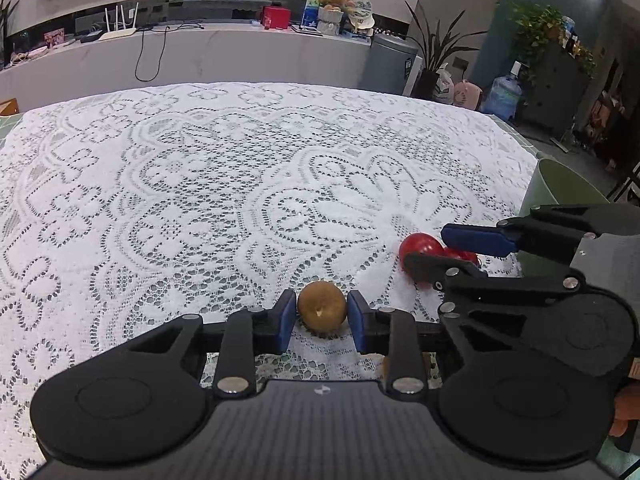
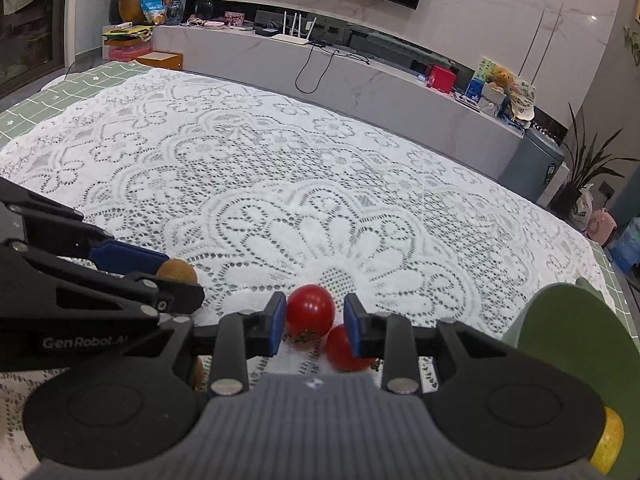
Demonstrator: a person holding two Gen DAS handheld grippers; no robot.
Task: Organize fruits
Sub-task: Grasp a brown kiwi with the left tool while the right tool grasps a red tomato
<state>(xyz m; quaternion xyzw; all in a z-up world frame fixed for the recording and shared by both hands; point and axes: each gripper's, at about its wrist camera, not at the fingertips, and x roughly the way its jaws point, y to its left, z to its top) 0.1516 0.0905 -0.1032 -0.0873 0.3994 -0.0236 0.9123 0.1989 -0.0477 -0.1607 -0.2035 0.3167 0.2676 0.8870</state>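
Note:
My left gripper [image 1: 322,320] has its blue pads against both sides of a brown kiwi [image 1: 322,312] that rests on the white lace tablecloth [image 1: 200,184]. My right gripper [image 2: 315,326] straddles a red tomato [image 2: 311,310]; its left pad touches it, and a small gap shows on the right. A second red tomato [image 2: 346,350] lies under the right finger. In the left wrist view the right gripper [image 1: 436,250] sits at the right with the tomatoes [image 1: 420,246] between its fingers. The kiwi [image 2: 176,270] and left gripper [image 2: 160,276] show at the left of the right wrist view.
A green container [image 2: 576,328] stands at the right table edge, also in the left wrist view [image 1: 560,196]. A yellow fruit [image 2: 610,444] shows at the lower right corner. A low cabinet [image 1: 200,52] with clutter runs behind the table.

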